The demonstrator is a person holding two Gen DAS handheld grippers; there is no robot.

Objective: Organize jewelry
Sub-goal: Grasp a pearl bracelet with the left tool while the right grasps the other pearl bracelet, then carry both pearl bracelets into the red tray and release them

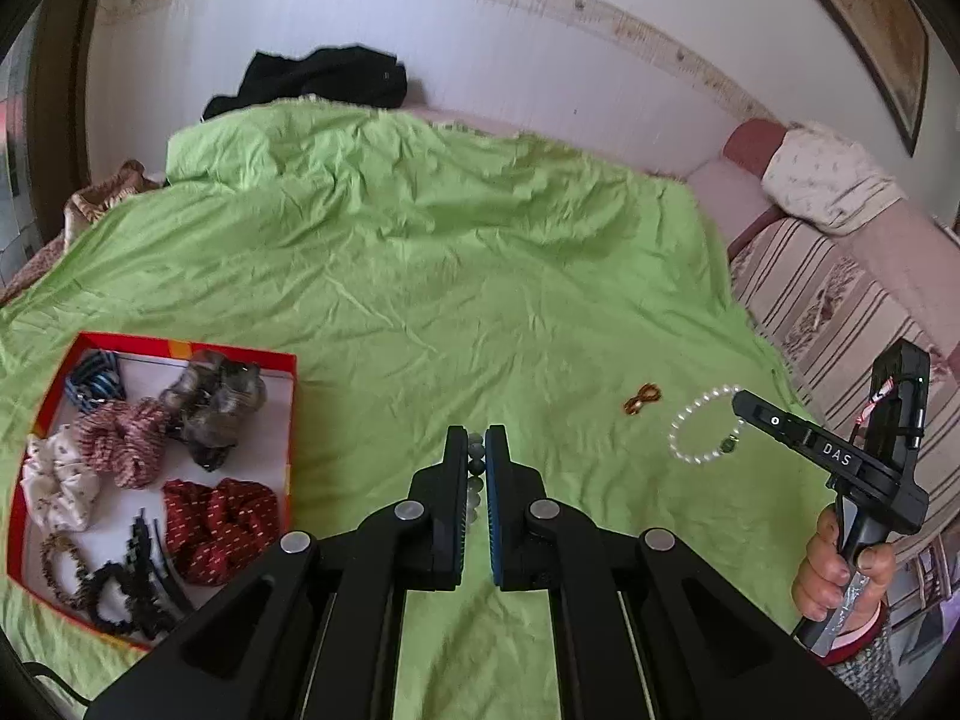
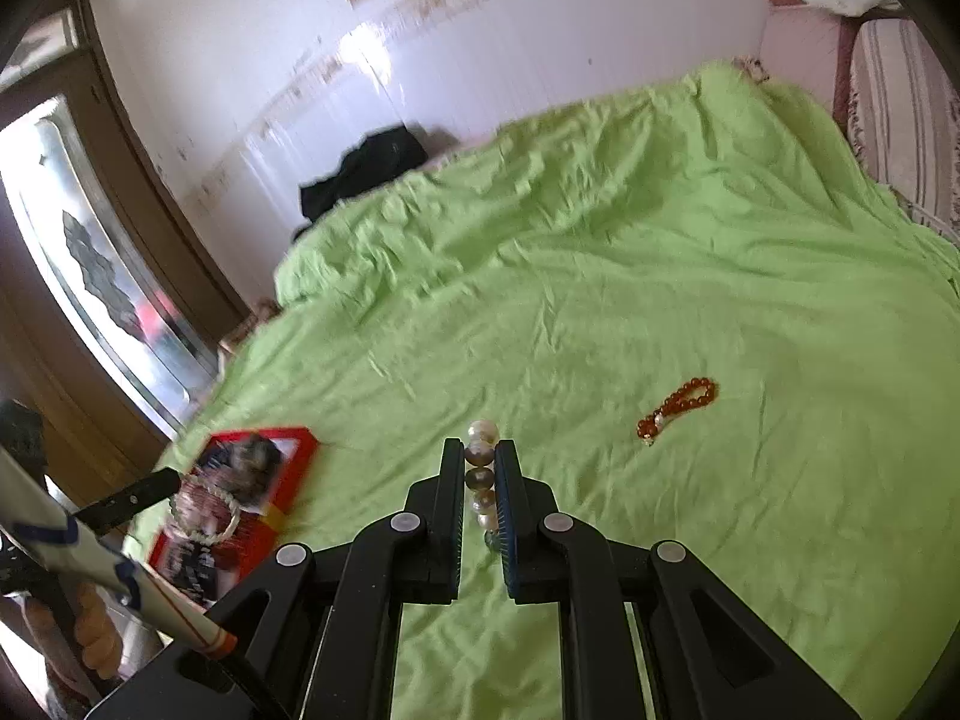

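Observation:
My left gripper (image 1: pixel 476 450) is shut on a string of grey-white beads (image 1: pixel 475 461), held above the green bedsheet right of the red box (image 1: pixel 292 420). My right gripper (image 2: pixel 480 468) is shut on a pearl bracelet (image 2: pixel 482 468); in the left wrist view that bracelet (image 1: pixel 702 426) hangs as a white loop from the right gripper (image 1: pixel 741 403). In the right wrist view the left gripper (image 2: pixel 171 483) holds a white bead loop (image 2: pixel 204 510) over the red box (image 2: pixel 294 480). A small orange bead bracelet (image 2: pixel 678 405) lies on the sheet, also in the left wrist view (image 1: pixel 641 399).
The red box holds several scrunchies (image 1: pixel 222 516) and black hair clips (image 1: pixel 144 576). A black garment (image 1: pixel 318 81) lies at the far end of the bed. A striped sofa (image 1: pixel 828 312) with a cushion (image 1: pixel 822 180) stands to the right. A door (image 2: pixel 90 276) is on the left.

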